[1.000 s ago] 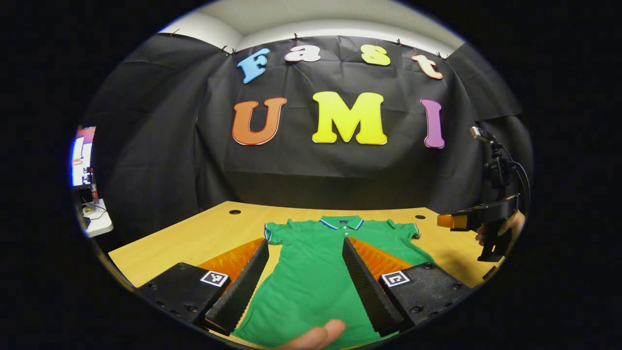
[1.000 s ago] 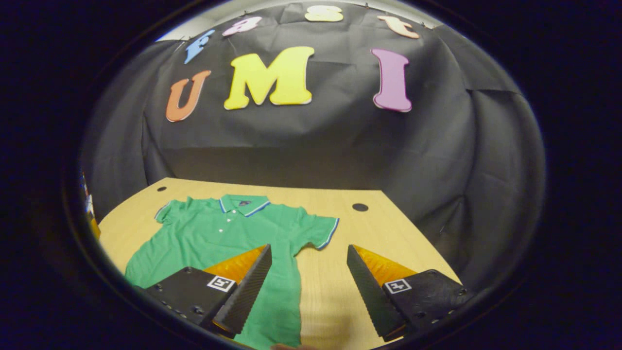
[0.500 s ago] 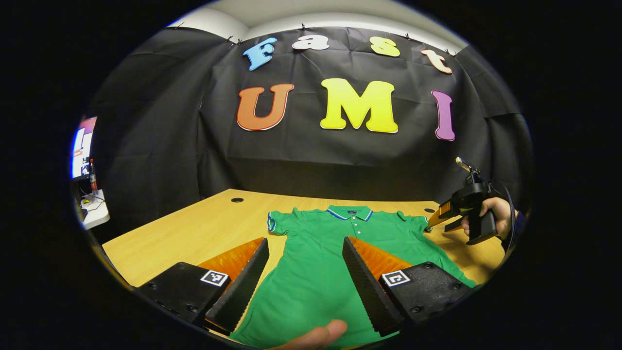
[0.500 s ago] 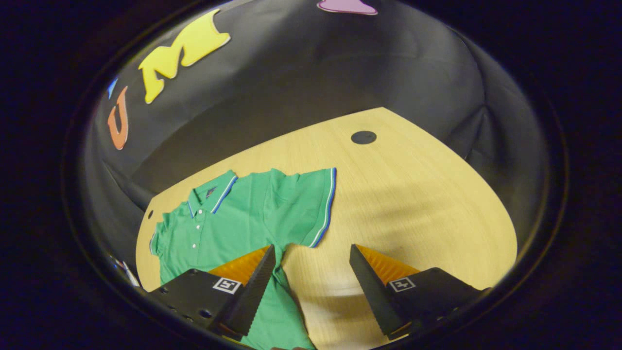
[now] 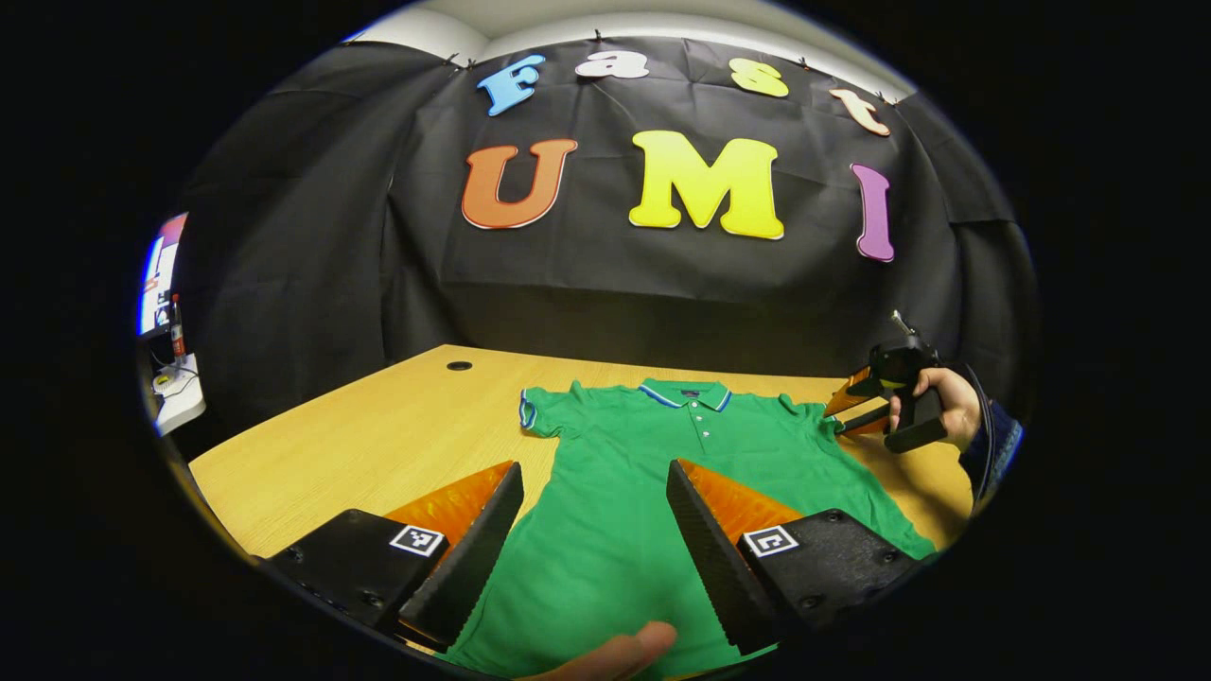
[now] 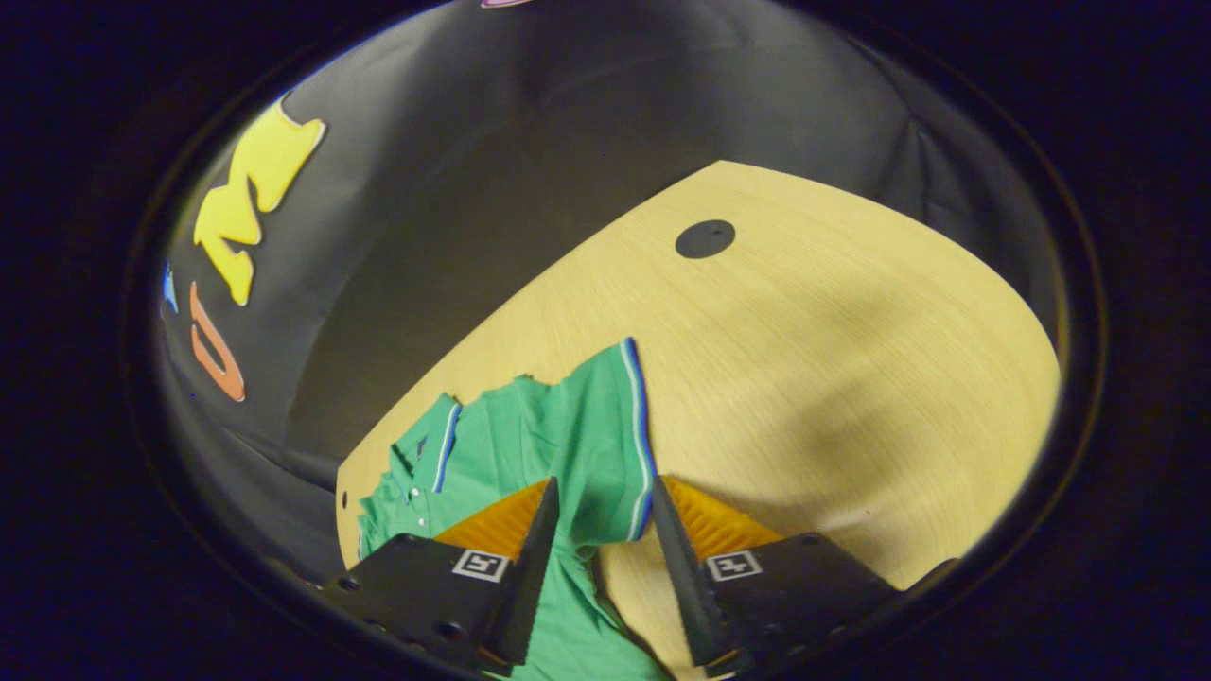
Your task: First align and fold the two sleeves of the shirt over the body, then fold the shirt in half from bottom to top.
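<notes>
Right gripper view: my right tool (image 6: 596, 511) straddles the shirt (image 6: 530, 454) sleeve cuff (image 6: 639, 445), released; left tool (image 5: 594, 492) released. Soft, limp fabric; pinch cuff hem.

left gripper view faces wall; right gripper view tilted, nearer — both share shirt (image 5: 653, 492).

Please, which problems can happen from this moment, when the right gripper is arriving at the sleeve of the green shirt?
1. The right gripper straddles the striped cuff of the sleeve with its jaws not yet shut; closing now may catch only the hem, so the cloth slips.
2. The left gripper hangs open above the green shirt; nothing pins the body, so pulling the sleeve could drag it across the table.
</notes>
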